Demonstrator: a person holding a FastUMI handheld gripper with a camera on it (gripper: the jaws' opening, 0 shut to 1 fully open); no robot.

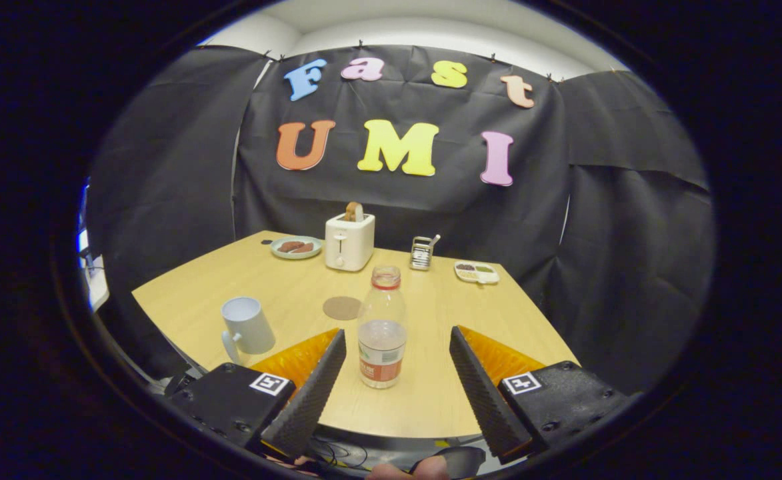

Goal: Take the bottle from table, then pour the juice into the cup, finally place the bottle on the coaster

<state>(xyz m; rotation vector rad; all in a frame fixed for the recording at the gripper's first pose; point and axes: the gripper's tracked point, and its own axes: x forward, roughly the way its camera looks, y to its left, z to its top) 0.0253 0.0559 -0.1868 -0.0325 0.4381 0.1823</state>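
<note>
A pale wooden counter fills the middle of the frame, closed in by black cloth walls with a white ceiling above. The claw stands wide, touching nothing. The bottle stands upright at the counter's near edge, between the fingers. The cup sits at lower left, the round coaster just beyond the bottle. Farther back stand a toaster, a plate, a grater and a small tray.

Wooden table: bottle, cup, coaster, toaster, perhaps dishes.
</note>
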